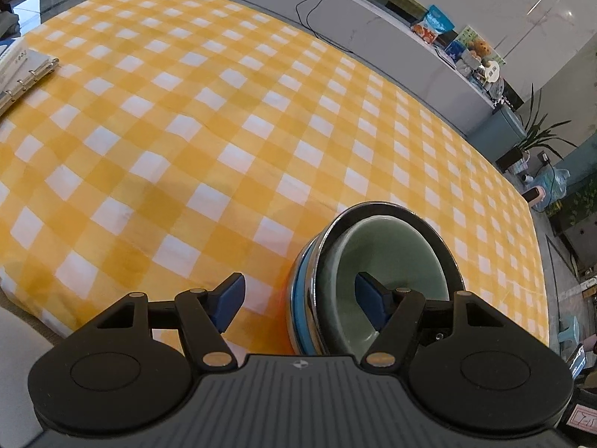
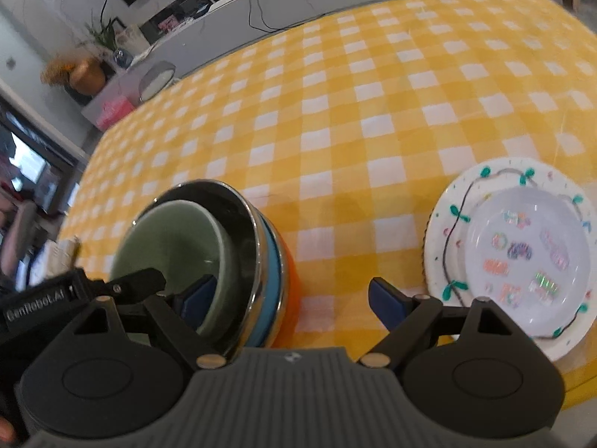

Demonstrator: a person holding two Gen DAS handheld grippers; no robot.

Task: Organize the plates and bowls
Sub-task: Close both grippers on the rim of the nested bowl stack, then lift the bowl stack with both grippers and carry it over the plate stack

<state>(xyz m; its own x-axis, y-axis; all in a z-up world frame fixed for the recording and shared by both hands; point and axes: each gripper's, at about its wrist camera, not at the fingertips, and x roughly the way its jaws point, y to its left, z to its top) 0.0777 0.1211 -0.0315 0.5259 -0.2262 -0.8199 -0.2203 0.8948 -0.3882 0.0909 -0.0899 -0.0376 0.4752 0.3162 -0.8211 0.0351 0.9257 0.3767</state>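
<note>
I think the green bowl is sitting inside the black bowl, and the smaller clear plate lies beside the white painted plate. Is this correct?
Not entirely. The green bowl does sit inside the black bowl, but the clear plate lies on top of the white painted plate, not beside it. The right wrist view shows this.

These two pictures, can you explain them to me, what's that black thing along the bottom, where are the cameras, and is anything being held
The black thing is a hand-held gripper with two blue-tipped fingers; a person carries one in each hand. Each picture comes from a wide-angle camera on a gripper, looking forward along its fingers. The first shows the left gripper, the second the right gripper. Both stand open and hold nothing. Below them is a table with a yellow checked cloth. On it sits a stack of bowls, a green bowl on top. Each gripper has one finger over the stack and one outside it. To the right lie stacked plates, a small clear plate on a patterned white one. A ring binder lies at the far left.
</note>
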